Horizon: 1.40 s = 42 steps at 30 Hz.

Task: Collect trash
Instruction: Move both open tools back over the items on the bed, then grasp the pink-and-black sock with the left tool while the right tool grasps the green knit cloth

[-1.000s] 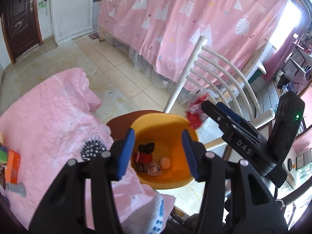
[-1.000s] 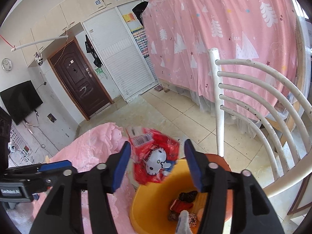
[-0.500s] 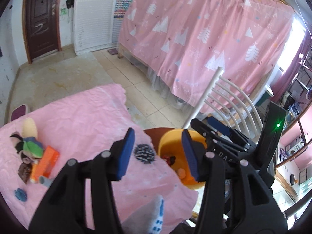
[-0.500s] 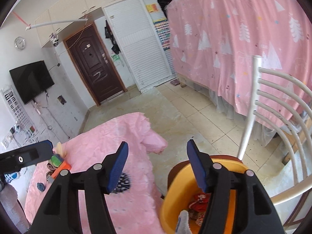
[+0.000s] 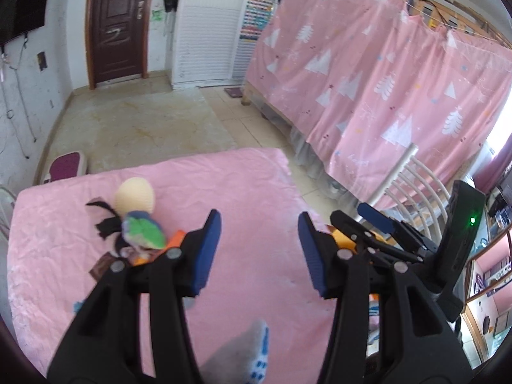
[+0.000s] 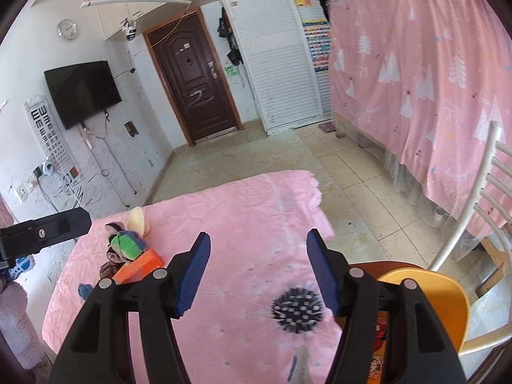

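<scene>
A pile of trash lies on the pink-covered table (image 5: pixel 249 185): a cream shell-like piece (image 5: pixel 135 196), a green and blue wad (image 5: pixel 144 231), black scraps and an orange box (image 6: pixel 138 266). The pile also shows in the right wrist view (image 6: pixel 126 243). My left gripper (image 5: pixel 259 246) is open and empty above the table, right of the pile. My right gripper (image 6: pixel 257 268) is open and empty, and shows in the left wrist view (image 5: pixel 377 224). The yellow bin (image 6: pixel 438 300) stands on a chair at the table's right end, with red wrappers inside (image 6: pixel 380 329).
A white slatted chair back (image 6: pixel 473 211) rises behind the bin. A pink curtain (image 5: pixel 384 89) hangs on the right. A dark spiky print (image 6: pixel 296 308) marks the cloth near the bin. A brown door (image 6: pixel 195 80) and tiled floor lie beyond the table.
The right gripper let go of the red wrapper, which now lies in the bin. Both grippers swung left from the bin towards the table and the pile.
</scene>
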### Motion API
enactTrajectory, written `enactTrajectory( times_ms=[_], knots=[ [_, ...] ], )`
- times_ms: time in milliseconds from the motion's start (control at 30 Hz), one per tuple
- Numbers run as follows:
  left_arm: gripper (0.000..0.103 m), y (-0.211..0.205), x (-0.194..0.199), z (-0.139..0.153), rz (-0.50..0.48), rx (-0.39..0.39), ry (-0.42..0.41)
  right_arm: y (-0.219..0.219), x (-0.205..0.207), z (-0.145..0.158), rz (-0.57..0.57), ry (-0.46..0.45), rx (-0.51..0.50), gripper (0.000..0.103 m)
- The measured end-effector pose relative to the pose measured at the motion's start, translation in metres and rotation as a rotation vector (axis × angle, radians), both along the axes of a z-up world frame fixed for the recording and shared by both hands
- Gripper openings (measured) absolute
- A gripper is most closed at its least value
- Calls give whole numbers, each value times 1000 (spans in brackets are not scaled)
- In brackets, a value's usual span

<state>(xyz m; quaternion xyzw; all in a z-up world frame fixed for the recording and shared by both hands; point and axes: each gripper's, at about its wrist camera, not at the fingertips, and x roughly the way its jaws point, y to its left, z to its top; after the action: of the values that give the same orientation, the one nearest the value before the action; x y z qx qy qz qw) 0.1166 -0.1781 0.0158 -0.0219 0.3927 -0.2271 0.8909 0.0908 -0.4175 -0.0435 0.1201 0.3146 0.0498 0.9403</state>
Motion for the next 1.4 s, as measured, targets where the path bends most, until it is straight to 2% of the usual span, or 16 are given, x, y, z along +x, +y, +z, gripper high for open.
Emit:
enactTrajectory(
  times_ms=[233,300,567,700,933,1200,1267,1400],
  knots=[
    [48,57,19,-8,139,29,7,51,21,1,85,18,-32,53],
    [53,69,24,-14,183,49,10,67,28,1,117,23,-41,53],
    [53,112,50,-46,293,68,99,123,51,-6,225,47,-95,54],
    [53,127,65,-59,333,48,164,143,59,-13,274,63,-113,54],
    [53,144,93,-88,356,-46,298,166,73,-26,341,88,-132,56],
    [53,148,116,-109,344,-117,370,190,90,-35,426,106,-154,62],
    [38,147,120,-114,337,-126,387,194,93,-36,440,110,-159,62],
    [33,149,121,-117,333,-134,386,204,101,-40,466,121,-165,63]
  ],
)
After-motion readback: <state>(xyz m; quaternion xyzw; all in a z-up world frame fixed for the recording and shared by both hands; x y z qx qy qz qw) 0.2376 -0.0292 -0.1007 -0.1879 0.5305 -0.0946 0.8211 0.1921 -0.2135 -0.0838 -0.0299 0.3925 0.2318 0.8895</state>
